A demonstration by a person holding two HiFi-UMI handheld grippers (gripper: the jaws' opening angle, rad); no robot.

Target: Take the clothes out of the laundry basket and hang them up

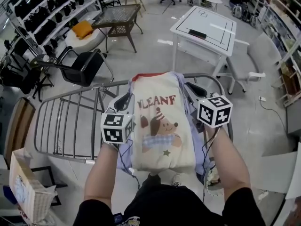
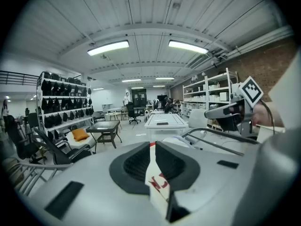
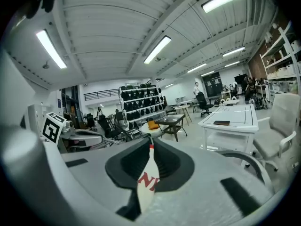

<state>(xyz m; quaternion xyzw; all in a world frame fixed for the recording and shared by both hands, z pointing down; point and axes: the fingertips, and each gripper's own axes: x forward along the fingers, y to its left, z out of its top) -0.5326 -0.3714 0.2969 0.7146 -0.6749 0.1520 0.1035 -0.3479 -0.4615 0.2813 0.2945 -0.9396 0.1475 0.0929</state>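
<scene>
Grey floor (image 1: 155,29), white table (image 1: 214,37), black chair (image 1: 84,66), shelving (image 1: 42,14), strip lights (image 2: 107,47).

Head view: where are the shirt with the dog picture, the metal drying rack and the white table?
Shirt (image 1: 162,126), head view, on the printed dog.
Drying rack (image 1: 70,121), head view, on its bars.
White table (image 1: 214,34), head view, on its bare top.

A white table (image 1: 204,29) stands upper right, a grey chair (image 1: 256,55) beside it. Upper left, shelves (image 1: 41,14) hold black bags (image 1: 60,17); an orange cushion (image 1: 83,28), dark side table (image 1: 117,17) and black chair (image 1: 83,67) stand nearby.
</scene>
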